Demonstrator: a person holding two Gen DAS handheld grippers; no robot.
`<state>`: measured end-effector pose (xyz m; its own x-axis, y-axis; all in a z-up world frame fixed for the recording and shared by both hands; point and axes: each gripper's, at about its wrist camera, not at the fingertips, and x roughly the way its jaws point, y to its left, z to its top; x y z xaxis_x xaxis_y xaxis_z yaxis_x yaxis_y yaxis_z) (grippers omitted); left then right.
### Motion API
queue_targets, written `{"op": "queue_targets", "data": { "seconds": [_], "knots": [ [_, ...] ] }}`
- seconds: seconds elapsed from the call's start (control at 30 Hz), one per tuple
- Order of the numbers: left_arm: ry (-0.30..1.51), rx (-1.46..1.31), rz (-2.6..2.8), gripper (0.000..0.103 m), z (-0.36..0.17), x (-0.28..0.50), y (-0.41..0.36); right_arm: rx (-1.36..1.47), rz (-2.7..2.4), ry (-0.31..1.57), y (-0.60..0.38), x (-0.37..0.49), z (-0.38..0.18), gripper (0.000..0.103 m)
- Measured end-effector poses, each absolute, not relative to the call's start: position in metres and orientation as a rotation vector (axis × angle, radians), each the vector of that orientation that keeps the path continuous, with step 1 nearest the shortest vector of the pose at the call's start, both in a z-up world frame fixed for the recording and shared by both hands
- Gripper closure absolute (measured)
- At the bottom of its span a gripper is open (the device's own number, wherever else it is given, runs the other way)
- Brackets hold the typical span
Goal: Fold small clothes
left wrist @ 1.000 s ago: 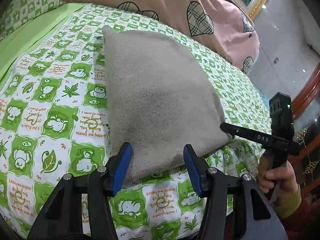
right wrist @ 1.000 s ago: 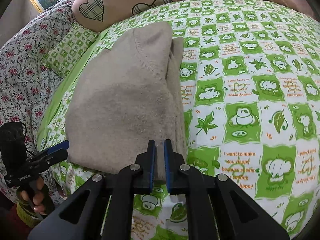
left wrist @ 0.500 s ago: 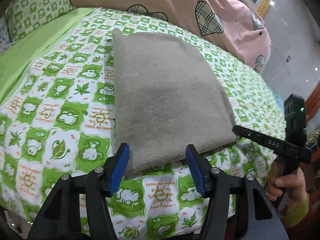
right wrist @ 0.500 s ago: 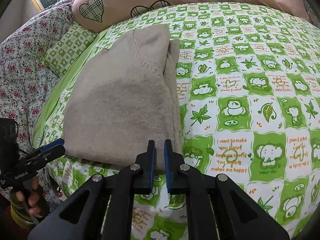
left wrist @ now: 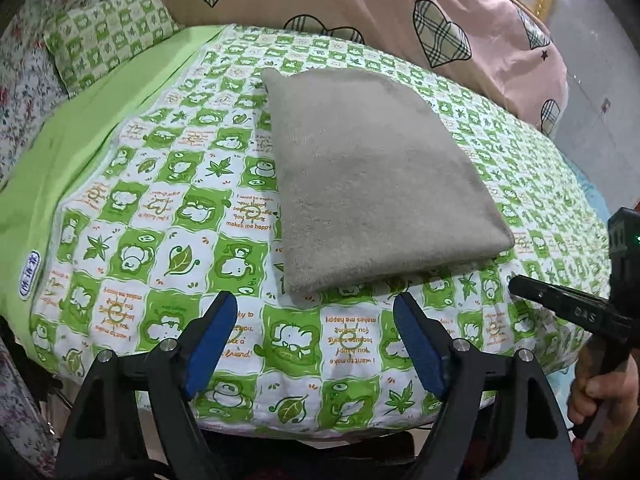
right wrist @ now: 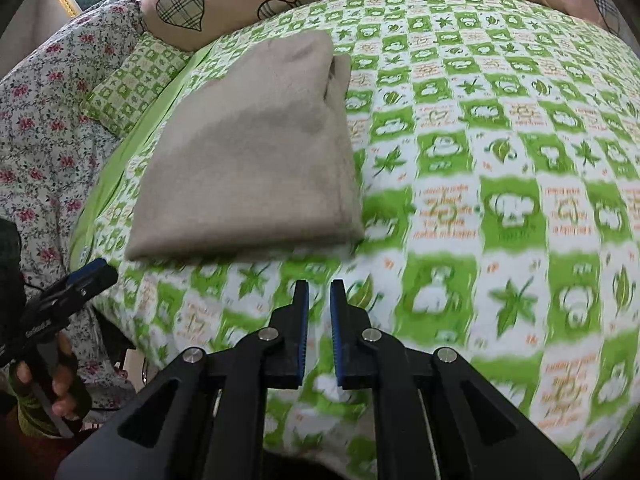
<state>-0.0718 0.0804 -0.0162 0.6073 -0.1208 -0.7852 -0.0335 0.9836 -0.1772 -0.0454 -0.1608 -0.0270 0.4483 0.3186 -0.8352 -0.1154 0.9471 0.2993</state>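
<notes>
A beige knit garment (left wrist: 372, 184) lies folded into a flat rectangle on the green-and-white checked bedsheet (left wrist: 160, 216). It also shows in the right wrist view (right wrist: 256, 168). My left gripper (left wrist: 316, 312) is open and empty, hovering just short of the garment's near edge. My right gripper (right wrist: 318, 296) has its jaws nearly together with a narrow gap, holds nothing, and sits back from the garment's near right corner. The right gripper also appears at the right edge of the left wrist view (left wrist: 560, 304), and the left gripper at the left edge of the right wrist view (right wrist: 86, 276).
A pink quilt with plaid hearts (left wrist: 360, 4) lies along the far side. A checked pillow (left wrist: 104, 36) and a floral cover (right wrist: 44, 120) lie at the left. The bed's near edge (left wrist: 320, 428) drops off just below my grippers.
Both grippers have drawn back from the garment's near edge. The right gripper let go of the garment corner. The folded garment stays flat on the bed.
</notes>
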Motion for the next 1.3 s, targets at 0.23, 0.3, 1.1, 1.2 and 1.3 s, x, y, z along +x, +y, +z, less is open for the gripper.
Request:
{"op": "queue_targets", "data": {
  "seconds": [0.23, 0.3, 1.1, 1.2, 1.3],
  "knots": [
    [0.947, -0.12, -0.005, 0.02, -0.021, -0.079, 0.076, 0.143, 0.287, 1.016, -0.144, -0.066, -0.014, 0.042],
    [0.946, -0.123, 0.015, 0.02, -0.022, -0.081, 0.08, 0.115, 0.28, 1.003, -0.141, -0.067, -0.014, 0.037],
    [0.916, -0.026, 0.043, 0.015, -0.016, -0.061, 0.064, 0.143, 0.304, 1.001, -0.129, -0.048, -0.021, 0.024],
    [0.916, -0.029, 0.051, 0.015, -0.014, -0.053, 0.067, 0.132, 0.32, 0.993, -0.126, -0.04, -0.017, 0.024],
    [0.925, -0.043, 0.061, 0.015, -0.011, -0.045, 0.07, 0.127, 0.328, 0.977, -0.123, -0.033, -0.012, 0.024]
  ]
}}
